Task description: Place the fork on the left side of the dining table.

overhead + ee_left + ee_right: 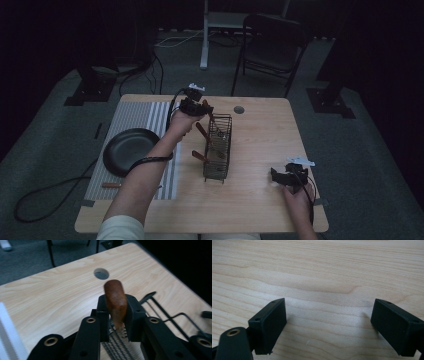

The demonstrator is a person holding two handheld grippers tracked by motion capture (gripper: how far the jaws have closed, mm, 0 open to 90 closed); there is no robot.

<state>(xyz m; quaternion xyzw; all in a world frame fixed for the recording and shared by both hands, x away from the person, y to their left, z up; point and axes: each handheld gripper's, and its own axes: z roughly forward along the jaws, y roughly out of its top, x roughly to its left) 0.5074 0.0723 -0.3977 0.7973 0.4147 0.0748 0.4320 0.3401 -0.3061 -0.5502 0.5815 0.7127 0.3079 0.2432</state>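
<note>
Wooden handle [115, 300] sits clamped in the left gripper [117, 315], above the wire basket [218, 145]; right gripper [328, 327] gapes wide over bare table [317, 270].

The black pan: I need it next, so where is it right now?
In the high view the black pan sits at the table's left side on the striped mat, left of the wire basket and the left gripper.

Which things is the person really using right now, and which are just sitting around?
Being used:
left gripper, shut on the brown wooden handle
wire basket the handle sticks out of

Just sitting around:
black pan
striped mat
right gripper, open over bare table
</note>
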